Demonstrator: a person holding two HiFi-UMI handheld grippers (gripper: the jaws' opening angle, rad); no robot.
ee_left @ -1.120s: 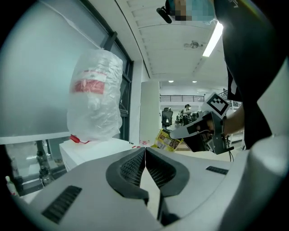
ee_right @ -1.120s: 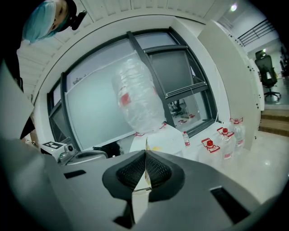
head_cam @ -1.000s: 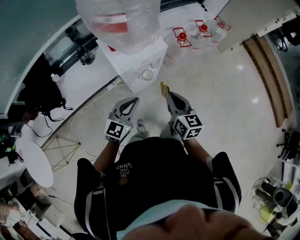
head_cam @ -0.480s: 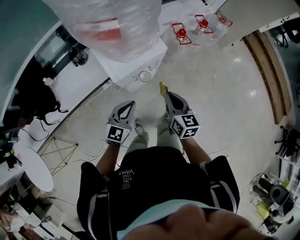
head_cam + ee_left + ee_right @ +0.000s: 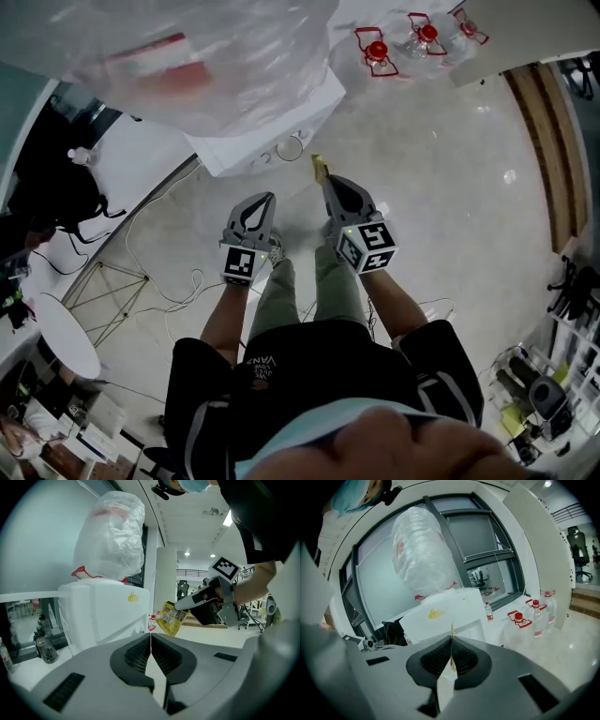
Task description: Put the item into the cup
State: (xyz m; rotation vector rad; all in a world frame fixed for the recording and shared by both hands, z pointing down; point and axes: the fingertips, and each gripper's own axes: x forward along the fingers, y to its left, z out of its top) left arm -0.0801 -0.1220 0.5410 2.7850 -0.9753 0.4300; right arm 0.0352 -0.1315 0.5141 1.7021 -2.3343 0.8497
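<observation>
- Seen from above: a pale glossy floor [image 5: 441, 216], wide and bare ahead of both grippers and off to the right.
- Closed in at upper left by the slanted edge of a white stand [image 5: 253, 150], topped by a big jug [image 5: 216, 56] wrapped in clear plastic.
- At the stand's near edge, a small round cup [image 5: 292, 147], mouth up.
- Farther off along the top of the view, water bottles [image 5: 377, 52] with red caps; at right, a wooden strip [image 5: 544, 159] edging the floor.
- On the floor to the left, loose cables [image 5: 159, 272] and a round white table [image 5: 66, 333], both well apart from the grippers.
- Held out over the floor, the left gripper [image 5: 265, 199], jaws pressed together with nothing between them.
- Just beside it, the right gripper [image 5: 327, 183], jaws pinching a flat yellow packet [image 5: 320, 167] by its near end.
- In the air over the floor, just short of the stand's edge: the packet, near the cup but not touching it.
- Long axis in line with the right gripper, free end pointing away from the person toward the stand and cup.
- From the left gripper view, tilted, free end lower than the pinched end.
- From the right gripper view, edge-on and thin, flat faces upright.
</observation>
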